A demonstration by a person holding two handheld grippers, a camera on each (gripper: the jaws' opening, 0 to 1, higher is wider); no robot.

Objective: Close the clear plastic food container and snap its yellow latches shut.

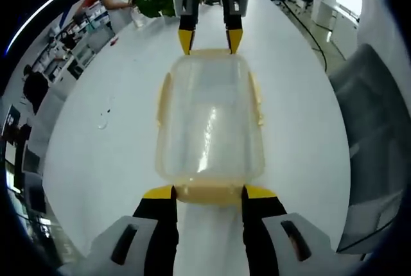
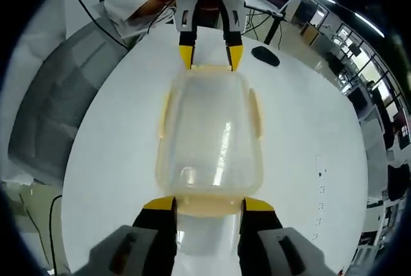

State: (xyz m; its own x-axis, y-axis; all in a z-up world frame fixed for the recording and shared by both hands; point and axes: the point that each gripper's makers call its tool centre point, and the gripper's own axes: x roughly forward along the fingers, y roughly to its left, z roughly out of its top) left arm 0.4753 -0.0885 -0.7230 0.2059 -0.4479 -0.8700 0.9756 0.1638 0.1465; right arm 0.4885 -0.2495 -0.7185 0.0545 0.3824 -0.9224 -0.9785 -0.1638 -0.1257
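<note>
Now both claws, left claw (image 1: 209,194) and right claw (image 2: 209,206), straddle the container's (image 1: 209,122) end latches

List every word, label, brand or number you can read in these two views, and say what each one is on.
None can be read. The clear container with its yellow latches bears no print, and neither do the left gripper or right gripper. The small marks on the white table are too small to read.
</note>
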